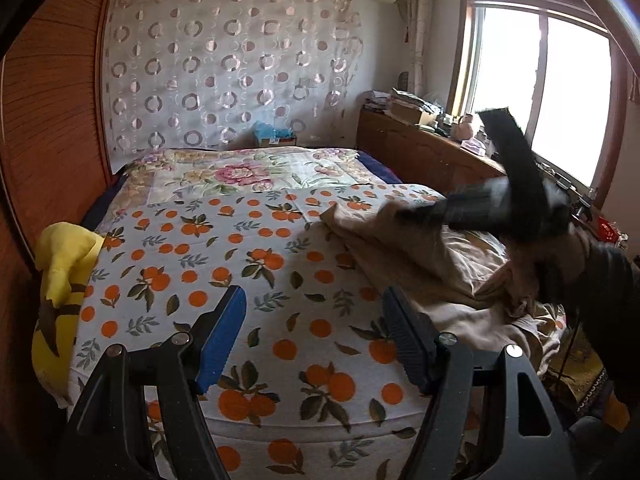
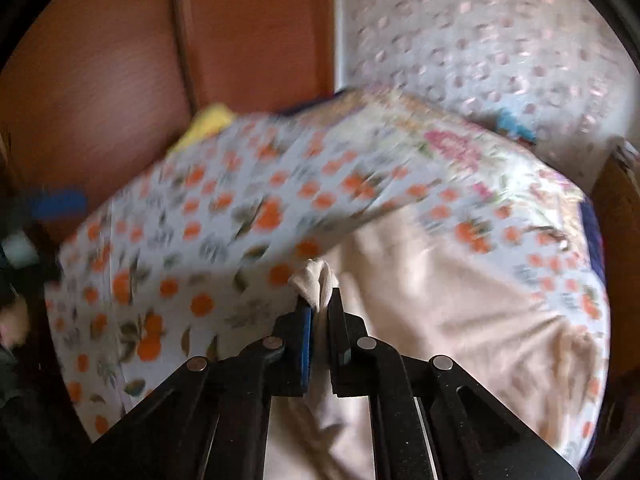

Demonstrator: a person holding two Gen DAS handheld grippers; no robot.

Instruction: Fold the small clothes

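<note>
A beige garment (image 1: 440, 276) lies crumpled on the right part of the bed, over the orange-print bedspread (image 1: 240, 280). My left gripper (image 1: 314, 332) hovers open above the bedspread, nothing between its blue and black pads, and the garment lies just to its right. In the right wrist view my right gripper (image 2: 319, 306) is shut on a bunched edge of the beige garment (image 2: 460, 320), and a tuft of cloth sticks out past the fingertips. The right gripper's blurred black body (image 1: 508, 204) shows over the garment in the left wrist view.
A yellow cloth (image 1: 60, 280) hangs at the bed's left edge beside a wooden wardrobe (image 1: 52, 120). A floral quilt (image 1: 248, 172) covers the far half of the bed. A cluttered wooden cabinet (image 1: 424, 144) stands under the window at the right.
</note>
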